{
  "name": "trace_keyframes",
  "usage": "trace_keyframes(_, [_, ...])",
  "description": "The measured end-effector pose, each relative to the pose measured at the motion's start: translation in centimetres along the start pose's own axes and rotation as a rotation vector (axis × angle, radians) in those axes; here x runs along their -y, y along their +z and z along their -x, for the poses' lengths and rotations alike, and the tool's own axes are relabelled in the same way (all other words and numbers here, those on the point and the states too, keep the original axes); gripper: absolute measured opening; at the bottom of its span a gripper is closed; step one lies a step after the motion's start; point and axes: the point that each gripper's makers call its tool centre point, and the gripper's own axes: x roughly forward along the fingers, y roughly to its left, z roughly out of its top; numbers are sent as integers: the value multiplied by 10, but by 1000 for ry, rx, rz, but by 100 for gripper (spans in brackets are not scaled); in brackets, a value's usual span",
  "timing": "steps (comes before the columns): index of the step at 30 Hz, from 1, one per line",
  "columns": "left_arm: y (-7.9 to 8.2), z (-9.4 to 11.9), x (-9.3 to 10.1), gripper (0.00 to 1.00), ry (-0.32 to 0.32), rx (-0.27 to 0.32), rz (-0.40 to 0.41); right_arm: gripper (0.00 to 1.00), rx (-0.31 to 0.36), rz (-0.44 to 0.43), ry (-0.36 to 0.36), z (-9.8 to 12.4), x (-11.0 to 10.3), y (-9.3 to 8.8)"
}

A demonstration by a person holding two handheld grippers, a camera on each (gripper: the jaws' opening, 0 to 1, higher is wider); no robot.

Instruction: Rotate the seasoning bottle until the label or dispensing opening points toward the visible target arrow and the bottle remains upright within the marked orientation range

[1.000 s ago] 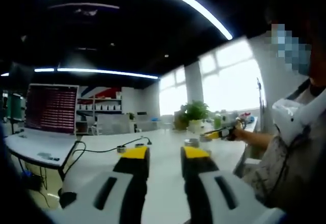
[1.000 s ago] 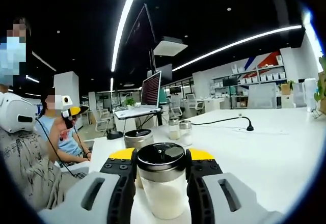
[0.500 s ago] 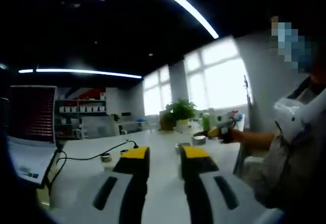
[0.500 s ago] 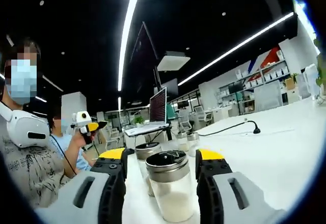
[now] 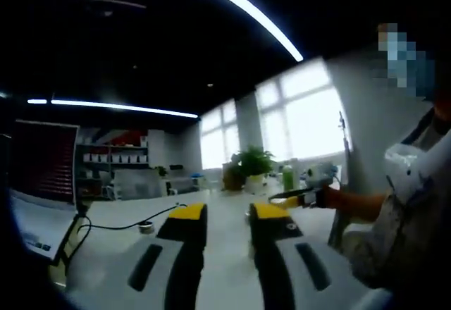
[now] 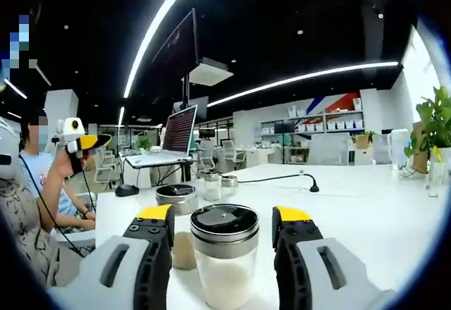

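Note:
The seasoning bottle point(image 6: 224, 253) stands upright on the white table point(image 6: 366, 218), with a black and steel lid and white grains inside. My right gripper point(image 6: 223, 215) is open, its yellow-tipped jaws either side of the bottle with a gap on each side. No arrow mark shows on the table. My left gripper point(image 5: 229, 213) hovers over the table with its jaws a little apart and nothing between them. In the right gripper view a hand holds the left gripper point(image 6: 81, 141) up at the far left. The right gripper point(image 5: 299, 196) appears at the right of the left gripper view.
A second lidded jar point(image 6: 176, 197) with brownish contents stands just behind the bottle. Two small jars point(image 6: 220, 183), a cable point(image 6: 282, 178) and a laptop point(image 6: 169, 137) lie further back. A potted plant point(image 6: 437, 123) is at the right edge. A person's sleeve point(image 5: 409, 211) is close by.
A second ago my right gripper was shut on the seasoning bottle; its jaws have since spread and stand off it. Both views have swung, so the background has shifted.

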Motion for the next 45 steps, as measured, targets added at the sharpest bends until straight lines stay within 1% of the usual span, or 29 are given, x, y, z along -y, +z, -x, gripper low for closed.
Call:
trace_keyframes(2, [-3,-1,1,26,-2,-14,-1,56,-10,-6,-9,-1,3,-3])
trace_keyframes(3, [-4,-1,3,27,-4,-16,0,53,-15,-2,-12,-2,4,-4])
trace_keyframes(4, [-4,-1,4,27,-6,-14,5,48,-23,-1,-14,-1,5,-6])
trace_keyframes(5, [-4,0,5,27,-7,-11,10,43,-36,-34,16,0,-1,-10])
trace_keyframes(6, [-4,1,5,27,-4,-8,14,41,-35,-73,51,0,-5,-11])
trace_keyframes(7, [-4,2,5,27,1,-7,16,41,-33,-54,31,1,1,-11])
trace_keyframes(9, [-6,5,5,27,16,-11,17,40,-31,-40,50,2,0,-9])
trace_keyframes(12, [-8,12,6,27,39,-29,14,40,-60,-31,94,4,-2,-10])
trace_keyframes(15, [-5,20,8,27,58,-26,8,40,-80,-22,133,5,-4,-11])
trace_keyframes(19, [2,27,10,27,80,-13,6,39,-75,-23,183,6,-6,-12])
trace_keyframes(20, [2,27,11,27,84,-12,6,39,-69,-22,190,6,1,-11])
trace_keyframes(21, [2,28,12,27,87,-13,7,39,-55,-19,206,6,1,-10])
trace_keyframes(23, [0,28,13,27,87,-25,6,40,-35,-55,244,6,1,-10])
trace_keyframes(27, [-2,27,23,26,61,-28,17,40,-55,-41,278,4,0,-9])
trace_keyframes(28, [-2,26,25,26,61,-32,15,40,-58,-47,304,2,3,-11])
trace_keyframes(30, [-5,27,26,26,66,-45,6,40,-48,-69,352,1,2,-11])
trace_keyframes(31, [-6,27,27,26,69,-51,3,40,-48,-72,358,1,3,-11])
trace_keyframes(32, [-7,28,27,26,72,-55,2,40,-47,-77,363,1,12,-12])
trace_keyframes(33, [-8,30,27,26,75,-57,2,40,-46,-80,368,0,13,-12])
trace_keyframes(36, [-6,34,26,26,92,-48,3,40,-43,-68,402,2,11,-13])
trace_keyframes(39, [-4,40,26,26,110,-42,1,40,-48,-62,458,2,9,-13])
trace_keyframes(45, [-1,50,25,25,137,-34,-8,40,-72,-50,494,2,6,-14])
